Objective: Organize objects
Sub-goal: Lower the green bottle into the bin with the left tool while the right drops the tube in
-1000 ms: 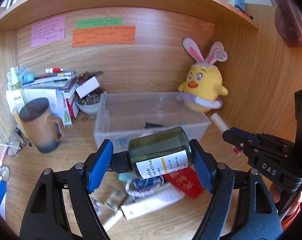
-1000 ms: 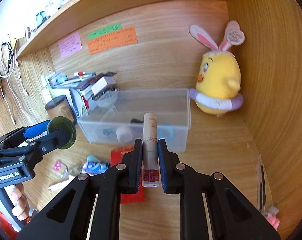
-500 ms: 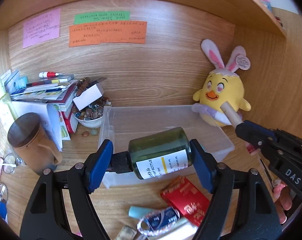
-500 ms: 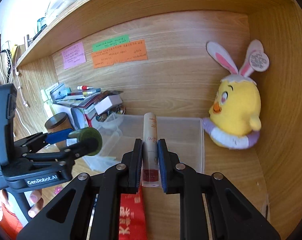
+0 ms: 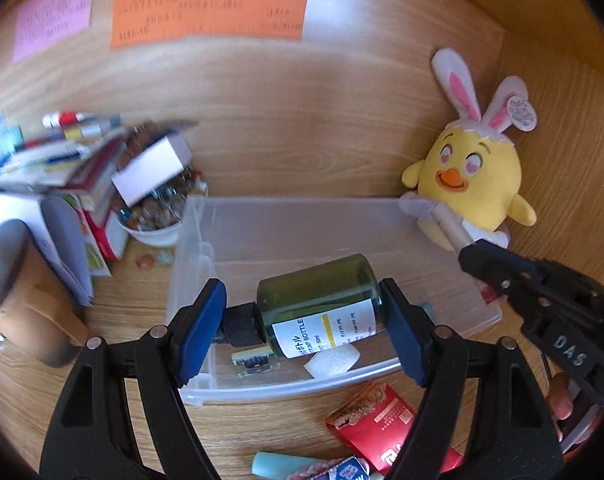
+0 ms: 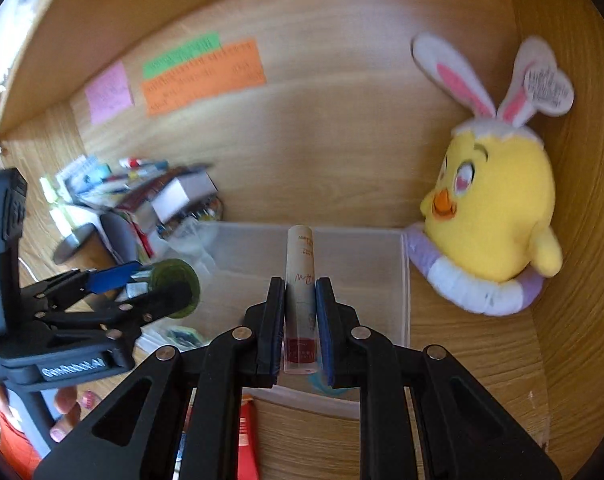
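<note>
The left gripper holds a dark green bottle sideways, its blue pads pressing on the black cap at one end and on the bottom at the other. The bottle has a white label and hangs over the clear plastic bin, above the front part of it. The right gripper is closed tight on a slim beige tube with a red lower part; the tube points forward along the fingers and it is also over the bin, nearer to the right wall.

Inside the bin lie a small white piece and a small green circuit board. On the wooden desk in front of the bin there is a red packet and a pale blue tube. A yellow chick plush with rabbit ears sits just beside the right back corner of the bin. To the left stand a pile of books, a bowl of small stones and a brown mug, which is blurred. Coloured paper notes are stuck on the back wall
</note>
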Motion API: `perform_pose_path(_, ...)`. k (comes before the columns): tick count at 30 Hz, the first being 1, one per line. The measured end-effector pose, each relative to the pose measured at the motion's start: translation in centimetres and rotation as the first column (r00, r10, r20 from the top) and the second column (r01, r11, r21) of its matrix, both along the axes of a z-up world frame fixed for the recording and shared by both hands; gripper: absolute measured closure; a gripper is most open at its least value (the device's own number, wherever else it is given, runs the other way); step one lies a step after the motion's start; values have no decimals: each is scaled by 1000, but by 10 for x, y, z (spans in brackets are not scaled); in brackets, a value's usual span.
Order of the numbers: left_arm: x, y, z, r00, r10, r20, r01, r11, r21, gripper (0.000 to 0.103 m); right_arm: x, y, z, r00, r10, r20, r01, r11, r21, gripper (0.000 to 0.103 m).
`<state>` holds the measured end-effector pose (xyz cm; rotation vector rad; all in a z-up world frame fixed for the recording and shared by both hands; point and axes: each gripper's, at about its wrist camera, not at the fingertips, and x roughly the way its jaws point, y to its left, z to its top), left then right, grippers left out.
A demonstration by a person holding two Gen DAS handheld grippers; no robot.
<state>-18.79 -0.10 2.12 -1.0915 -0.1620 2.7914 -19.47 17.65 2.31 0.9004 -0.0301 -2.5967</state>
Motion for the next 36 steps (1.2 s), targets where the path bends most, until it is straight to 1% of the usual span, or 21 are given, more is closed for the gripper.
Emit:
perform_pose_path(3, -9, 0, -11, 999, -21, 40, 20, 1000, 22, 26, -9, -2, -14, 999, -1, 42, 1, 1000, 14, 89)
perform_pose_path(7, -16, 3, -22, 997, -28, 70, 29, 1000, -1, 26, -15, -8, -27, 997, 11, 73, -14, 999, 42, 89)
perform_pose_path(10, -20, 3, -28, 994, -48, 94, 47, 999, 11, 26, -17, -13, -32, 997, 16, 81, -21, 998, 64, 89)
perform_pose_path(12, -19, 5, -29, 995, -37, 88, 39, 999, -13, 26, -16, -15, -34, 996, 18, 84, -25, 997, 75, 89)
perform_pose_path(16, -18, 5, -31, 996, -31, 87, 33, 999, -21, 25, -15, -19, -38, 996, 15, 85, -24, 994, 103, 89)
perform_pose_path(22, -17, 5, -30, 996, -31, 84, 33, 999, -27, 23, -16, -22, -42, 995, 11, 97, -23, 993, 119, 89)
perform_pose_path(23, -16, 5, -28, 997, -27, 78, 30, 999, -30, 21, -16, -21, -42, 995, 10, 95, -22, 992, 121, 88)
perform_pose_path(24, -14, 4, -26, 997, -22, 69, 25, 999, -32, 19, -16, -22, -41, 995, 11, 95, -23, 992, 121, 87)
perform_pose_path(26, -12, 2, -22, 998, -16, 53, 17, 999, -27, 16, -14, -21, -38, 996, 10, 88, -20, 993, 118, 75)
perform_pose_path(27, -11, 0, -20, 999, -12, 46, 13, 1000, -21, 15, -12, -19, -36, 997, 2, 79, -11, 993, 119, 72)
perform_pose_path(29, -9, -3, -17, 999, -8, 40, 9, 1000, -9, 14, -10, -17, -32, 998, -8, 64, 1, 993, 118, 60)
perform_pose_path(31, -7, -6, -13, 999, -4, 37, 4, 1000, 3, 13, -7, -13, -28, 999, -15, 52, 9, 994, 110, 53)
perform_pose_path(32, -5, -6, -12, 999, -3, 37, 2, 1000, 4, 13, -6, -11, -26, 999, -17, 47, 12, 994, 106, 50)
perform_pose_path(34, -2, -5, -9, 1000, -4, 31, 4, 1000, -1, 13, -2, -8, -22, 999, -20, 38, 16, 995, 102, 49)
perform_pose_path(36, 3, -2, -6, 1000, -1, 22, 2, 1000, -24, 13, 3, -5, -16, 999, -20, 28, 18, 995, 97, 47)
